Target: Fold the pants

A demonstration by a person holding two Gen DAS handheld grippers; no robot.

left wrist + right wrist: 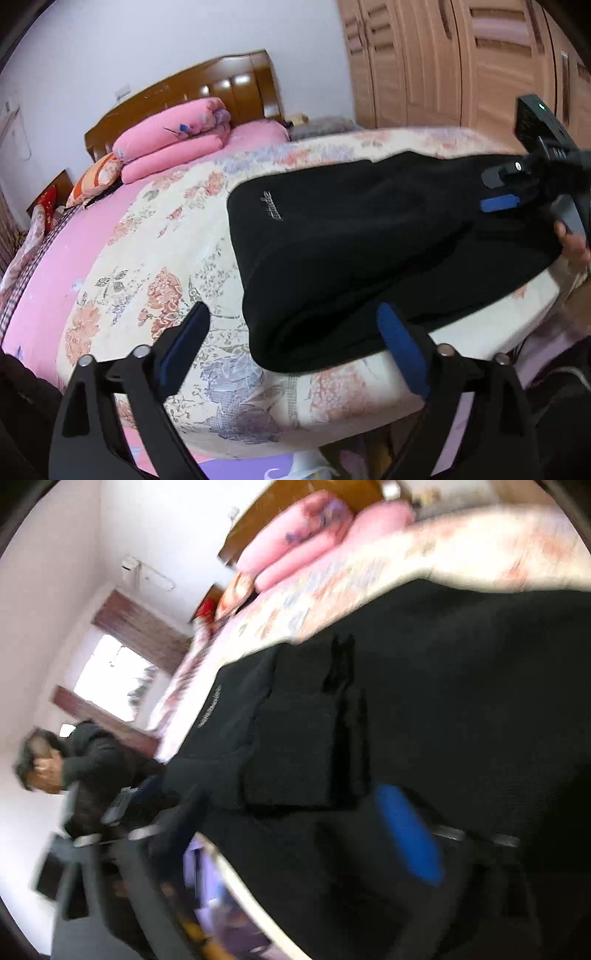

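Note:
Black pants [354, 258] with a small grey logo lie folded on the floral bedspread [155, 266], reaching its near edge. My left gripper [295, 343] is open just above the near edge; its right finger [402, 354] overlaps the pants' lower corner, its left finger is over the bedspread. My right gripper [500, 188] hovers open over the pants' right end, in a person's hand. In the blurred right wrist view the pants [424, 720] fill the frame, and the right gripper [295, 834] is spread wide over them, holding nothing.
Folded pink quilts [173, 147] and pillows lie by the wooden headboard [192, 92]. A wardrobe [461, 62] stands behind the bed. In the right wrist view a person [74, 764] is at the left, below a window [114, 675].

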